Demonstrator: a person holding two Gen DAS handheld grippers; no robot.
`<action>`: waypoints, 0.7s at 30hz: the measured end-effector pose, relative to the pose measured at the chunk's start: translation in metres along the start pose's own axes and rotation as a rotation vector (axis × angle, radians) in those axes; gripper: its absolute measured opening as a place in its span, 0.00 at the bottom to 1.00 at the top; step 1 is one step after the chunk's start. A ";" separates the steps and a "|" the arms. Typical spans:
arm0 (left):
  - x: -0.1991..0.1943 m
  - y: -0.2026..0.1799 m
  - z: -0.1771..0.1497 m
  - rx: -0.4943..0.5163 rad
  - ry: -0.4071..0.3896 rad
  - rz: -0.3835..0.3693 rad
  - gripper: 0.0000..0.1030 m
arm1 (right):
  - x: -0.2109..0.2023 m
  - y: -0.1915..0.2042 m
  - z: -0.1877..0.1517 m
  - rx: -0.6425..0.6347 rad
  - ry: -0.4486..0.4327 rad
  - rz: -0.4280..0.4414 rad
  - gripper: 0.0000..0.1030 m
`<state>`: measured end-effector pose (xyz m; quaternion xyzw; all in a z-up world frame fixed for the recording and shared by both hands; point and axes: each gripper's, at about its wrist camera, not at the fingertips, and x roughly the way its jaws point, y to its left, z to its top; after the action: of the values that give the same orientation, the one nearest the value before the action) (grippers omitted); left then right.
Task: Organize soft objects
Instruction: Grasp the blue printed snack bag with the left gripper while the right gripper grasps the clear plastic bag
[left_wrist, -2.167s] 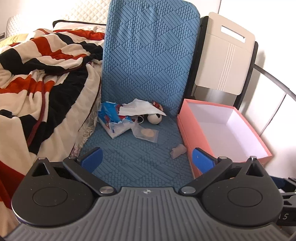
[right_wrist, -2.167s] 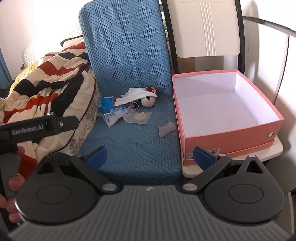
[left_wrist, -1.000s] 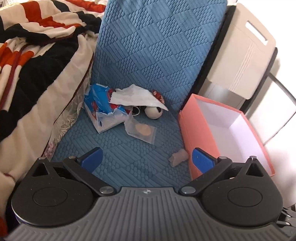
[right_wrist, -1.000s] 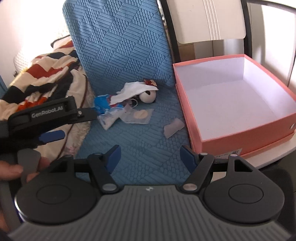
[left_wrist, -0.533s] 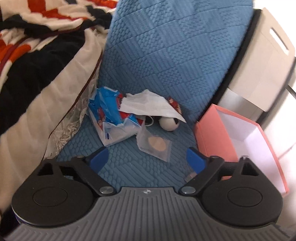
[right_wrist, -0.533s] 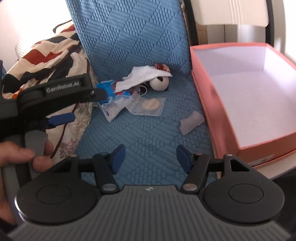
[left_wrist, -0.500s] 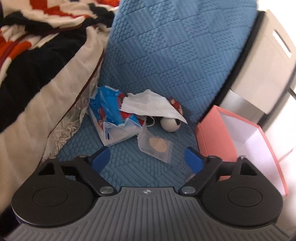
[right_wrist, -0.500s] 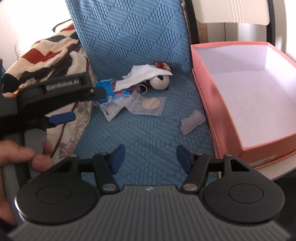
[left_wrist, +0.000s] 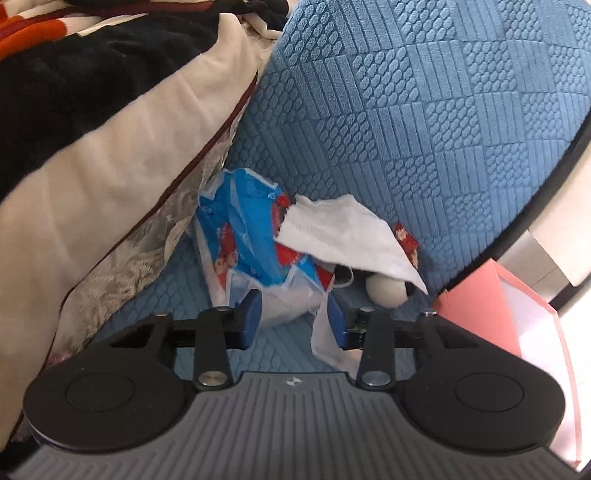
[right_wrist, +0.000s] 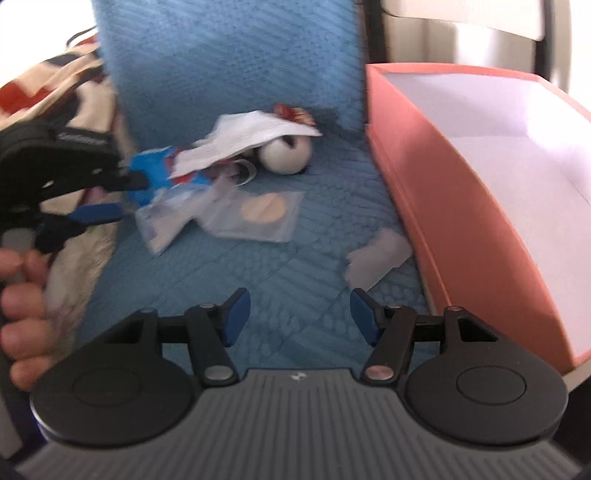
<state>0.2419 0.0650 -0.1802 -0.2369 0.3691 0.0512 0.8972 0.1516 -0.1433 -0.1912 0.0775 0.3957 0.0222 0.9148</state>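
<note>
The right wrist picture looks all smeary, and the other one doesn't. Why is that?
Right wrist view: motion blur smears the blue cushion, the left gripper and the hand at the edge, and the pink box. Left wrist view: much sharper, the cushion's bumps and the white tissue look crisp; only the blanket at the left edge is a bit soft, and the fisheye bends the chair's edge.

Both wrist views share blue cushion, left nearer

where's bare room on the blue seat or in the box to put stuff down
The pink box looks bare inside. The blue seat is free in front, between the right gripper and the clear packet. Crowded at the back: blue bag, tissue, ball. A white scrap lies beside the box.
</note>
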 end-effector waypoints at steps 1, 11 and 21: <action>0.004 -0.001 0.001 0.004 -0.008 0.019 0.43 | 0.004 0.000 0.000 0.015 -0.007 -0.015 0.61; 0.036 0.004 0.007 -0.062 -0.061 0.132 0.44 | 0.029 -0.001 0.013 0.101 -0.045 -0.142 0.61; 0.065 0.009 0.005 -0.065 -0.033 0.149 0.43 | 0.054 -0.004 0.010 0.082 -0.022 -0.257 0.57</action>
<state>0.2891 0.0700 -0.2251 -0.2368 0.3689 0.1338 0.8888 0.1962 -0.1428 -0.2237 0.0635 0.3927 -0.1121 0.9106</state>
